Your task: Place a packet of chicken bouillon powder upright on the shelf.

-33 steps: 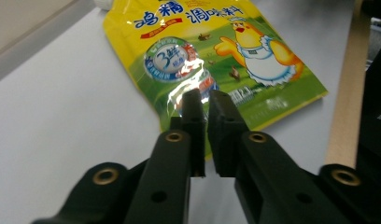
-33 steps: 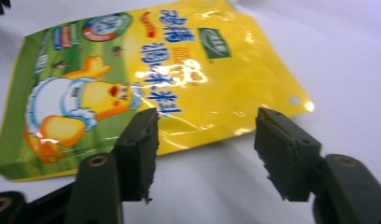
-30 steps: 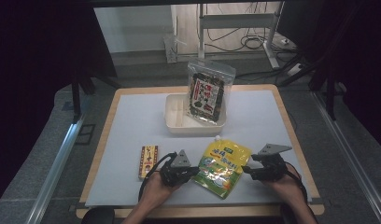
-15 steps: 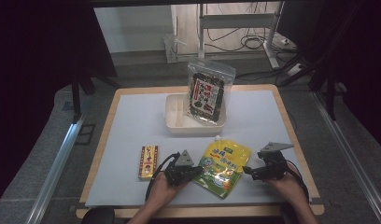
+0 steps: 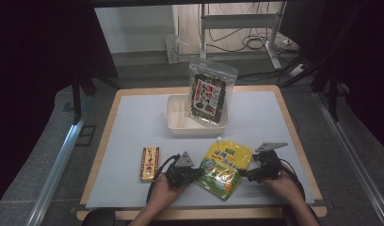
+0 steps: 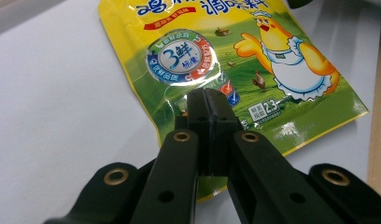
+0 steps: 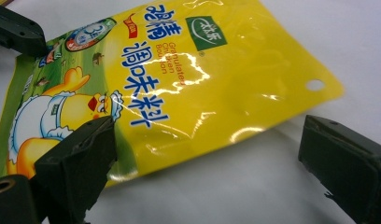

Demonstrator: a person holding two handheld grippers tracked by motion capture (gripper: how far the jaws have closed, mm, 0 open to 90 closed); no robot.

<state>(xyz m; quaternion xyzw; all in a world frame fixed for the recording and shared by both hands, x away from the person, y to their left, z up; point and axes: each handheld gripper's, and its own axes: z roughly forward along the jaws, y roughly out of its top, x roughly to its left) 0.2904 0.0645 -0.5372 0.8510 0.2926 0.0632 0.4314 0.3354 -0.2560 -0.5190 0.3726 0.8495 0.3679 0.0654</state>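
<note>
1. I am reading "Granulated Chicken Bouillon" in small red letters on the yellow pouch (image 7: 188, 79), beside large blue Chinese characters.
2. I am seeing a green square logo with white characters near that pouch's top.
3. I am reading "3鲜" inside the round blue badge on its front (image 6: 181, 56), and "2.3" on a small panel lower down.
4. I am finding the print on the seaweed packet (image 5: 209, 94) and the small box (image 5: 149, 163) too small to read.
</note>
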